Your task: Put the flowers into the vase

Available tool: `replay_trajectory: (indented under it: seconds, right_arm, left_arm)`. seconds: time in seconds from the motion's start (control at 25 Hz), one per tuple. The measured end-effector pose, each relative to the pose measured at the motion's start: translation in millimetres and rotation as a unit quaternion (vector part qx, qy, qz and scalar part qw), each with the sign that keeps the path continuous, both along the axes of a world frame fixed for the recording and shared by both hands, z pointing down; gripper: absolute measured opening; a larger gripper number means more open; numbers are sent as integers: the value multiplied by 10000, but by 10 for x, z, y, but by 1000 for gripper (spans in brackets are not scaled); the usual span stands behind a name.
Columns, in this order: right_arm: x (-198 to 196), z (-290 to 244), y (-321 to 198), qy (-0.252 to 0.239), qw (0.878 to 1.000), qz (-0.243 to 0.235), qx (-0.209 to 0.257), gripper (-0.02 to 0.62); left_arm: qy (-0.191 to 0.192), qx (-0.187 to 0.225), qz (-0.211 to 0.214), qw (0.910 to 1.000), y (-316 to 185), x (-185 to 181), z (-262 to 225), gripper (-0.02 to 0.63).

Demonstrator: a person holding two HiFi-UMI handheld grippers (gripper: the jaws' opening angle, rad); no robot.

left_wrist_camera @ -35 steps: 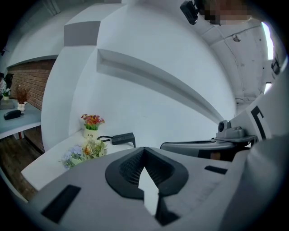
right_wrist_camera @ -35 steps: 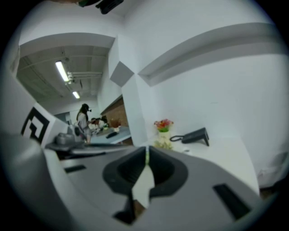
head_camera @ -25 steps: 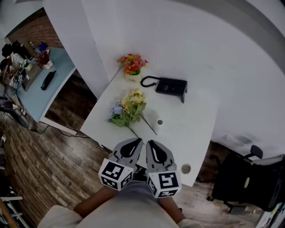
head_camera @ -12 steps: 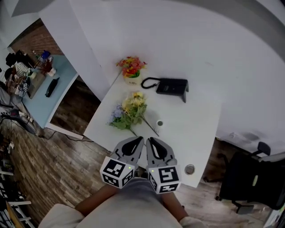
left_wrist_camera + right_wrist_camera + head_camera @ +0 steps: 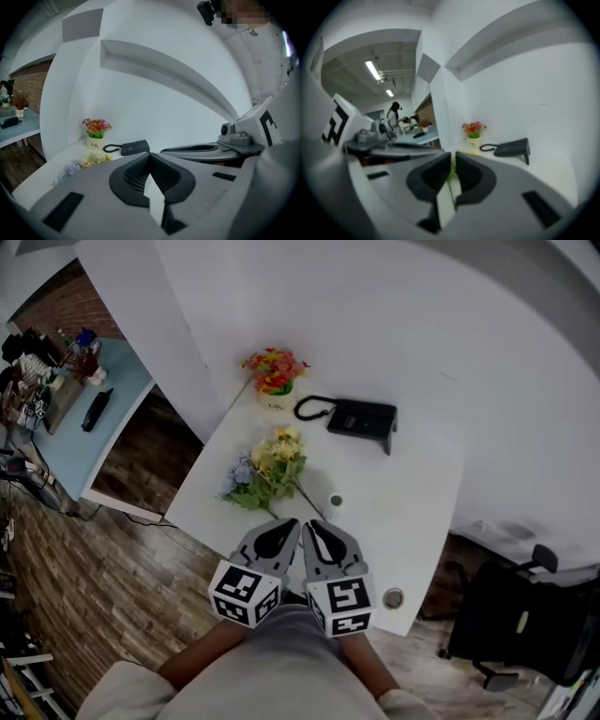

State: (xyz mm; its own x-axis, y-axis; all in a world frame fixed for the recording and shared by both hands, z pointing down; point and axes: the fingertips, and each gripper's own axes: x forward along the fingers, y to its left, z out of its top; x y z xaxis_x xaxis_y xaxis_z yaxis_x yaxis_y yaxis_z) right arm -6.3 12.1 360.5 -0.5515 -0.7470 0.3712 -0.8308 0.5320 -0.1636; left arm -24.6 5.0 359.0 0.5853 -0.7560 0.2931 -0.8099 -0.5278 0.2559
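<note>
A loose bunch of yellow, blue and green flowers lies on the white table, stems toward me. The small white vase, with red and orange flowers in it, stands at the table's far left corner and also appears as the vase and the vase. My left gripper and right gripper hover side by side over the near table edge, just short of the stems. Both are shut and empty. In its own view, the left gripper has the flowers ahead to its left.
A black phone with a coiled cord sits behind the bunch. A small round object lies right of the stems, and a cable port marks the near right corner. A blue desk stands left; a black chair right.
Both grippers have shifted a little toward the table, still side by side with jaws shut. The flowers, vase and phone have not moved.
</note>
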Motion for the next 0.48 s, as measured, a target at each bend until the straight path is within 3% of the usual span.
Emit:
replay_trajectory:
  seconds: [0.28, 0.48]
  right_arm:
    - [-128, 278, -194, 369, 9989, -70, -281, 29]
    - [-194, 559, -415, 606, 9967, -81, -529, 66]
  left_arm:
    - [69, -286, -357, 9989, -146, -223, 204, 20]
    - [97, -450, -526, 9976, -234, -350, 302, 20]
